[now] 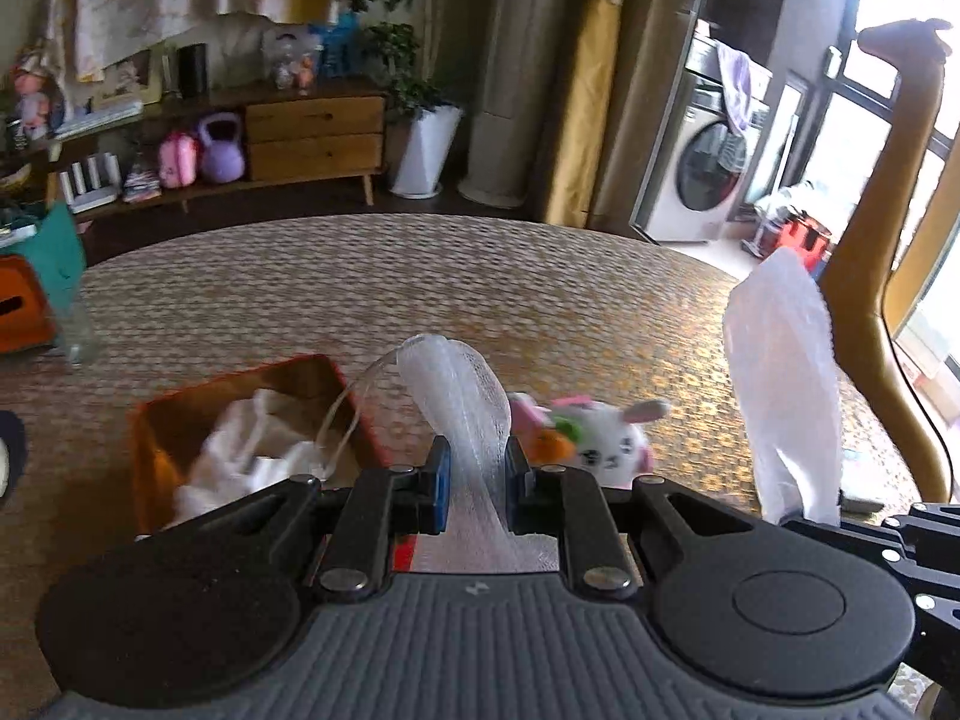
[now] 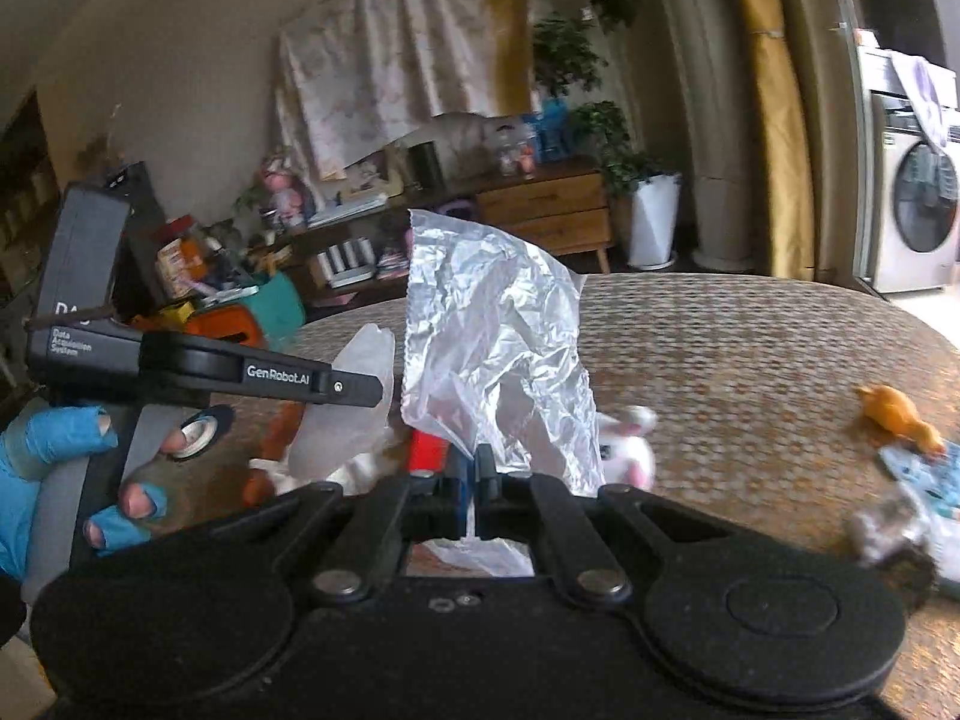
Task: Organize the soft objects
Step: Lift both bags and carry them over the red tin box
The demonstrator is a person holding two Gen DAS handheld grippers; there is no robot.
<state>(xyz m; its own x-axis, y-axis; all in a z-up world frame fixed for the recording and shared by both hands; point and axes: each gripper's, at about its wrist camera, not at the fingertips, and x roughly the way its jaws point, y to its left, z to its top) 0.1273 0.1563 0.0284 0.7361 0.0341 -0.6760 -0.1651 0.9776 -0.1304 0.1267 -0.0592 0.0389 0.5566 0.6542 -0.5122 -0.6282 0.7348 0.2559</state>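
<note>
My left gripper (image 1: 477, 468) is shut on a white mesh cloth (image 1: 462, 396) that arches up between the blue pads. It is held above the table, just right of an orange box (image 1: 180, 420) with white cloth (image 1: 240, 456) inside. My right gripper (image 2: 474, 468) is shut on a crinkled clear plastic bag (image 2: 492, 336), which also shows in the left wrist view (image 1: 786, 384). A white bunny plush (image 1: 606, 438) lies on the table beyond both grippers (image 2: 630, 450).
The woven table mat (image 1: 420, 282) spreads ahead. An orange plush toy (image 2: 900, 414), a blue-white item (image 2: 930, 474) and a grey fuzzy thing (image 2: 888, 534) lie at the right. A glass (image 1: 75, 330) and an orange tissue box (image 1: 21, 312) stand at the left. A golden chair back (image 1: 882, 228) rises at the right.
</note>
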